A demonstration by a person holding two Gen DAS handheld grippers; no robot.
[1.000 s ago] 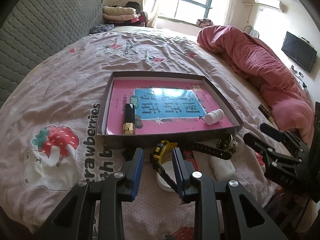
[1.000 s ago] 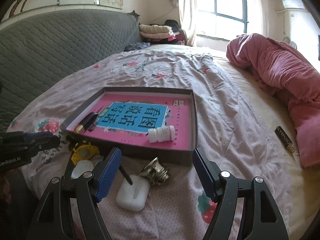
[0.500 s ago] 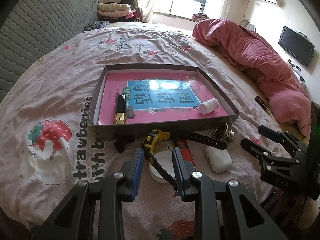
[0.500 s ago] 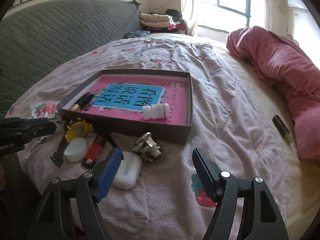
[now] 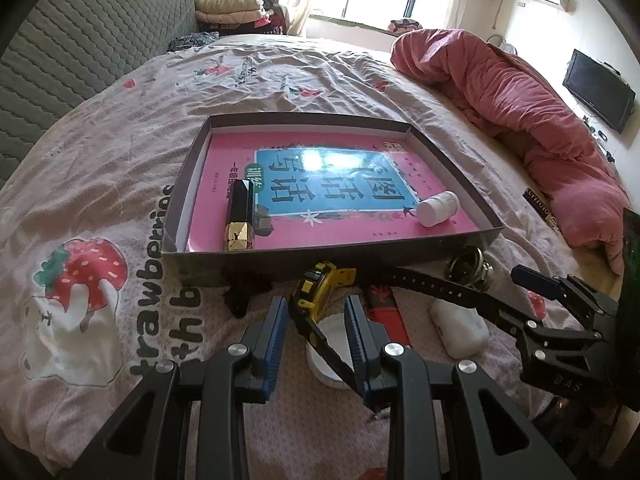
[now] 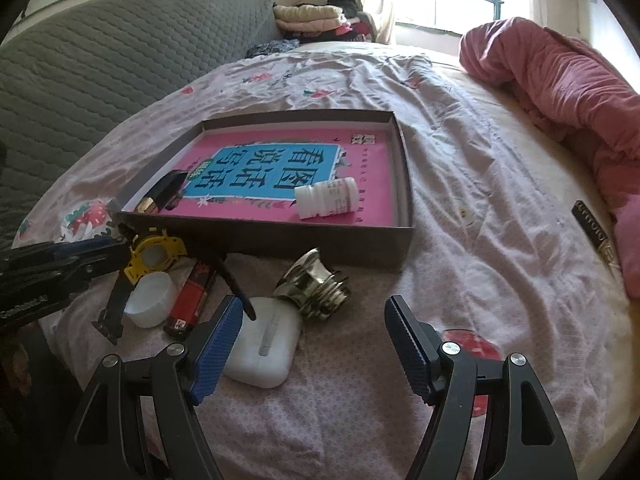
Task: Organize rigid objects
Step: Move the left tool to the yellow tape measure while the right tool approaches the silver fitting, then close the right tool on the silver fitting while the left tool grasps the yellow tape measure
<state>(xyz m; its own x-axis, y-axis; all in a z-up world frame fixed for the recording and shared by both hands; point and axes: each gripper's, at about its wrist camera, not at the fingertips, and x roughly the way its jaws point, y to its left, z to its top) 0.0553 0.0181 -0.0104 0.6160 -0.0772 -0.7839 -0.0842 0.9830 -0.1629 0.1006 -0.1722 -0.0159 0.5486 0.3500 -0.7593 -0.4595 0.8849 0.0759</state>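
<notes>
strawberry-print bedspread [image 5: 120, 168], yellow-faced black-strapped watch [image 5: 320, 284] between narrowed left tongs [image 5: 316, 320], right tongs [image 6: 314, 320] spread wide

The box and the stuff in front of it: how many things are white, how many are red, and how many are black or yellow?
White: 3: pill bottle in the box, round cap, earbud case.
Red: 1: lighter.
Black or yellow: 2: lipstick tube in the box, yellow watch.
Total: 6.
</notes>
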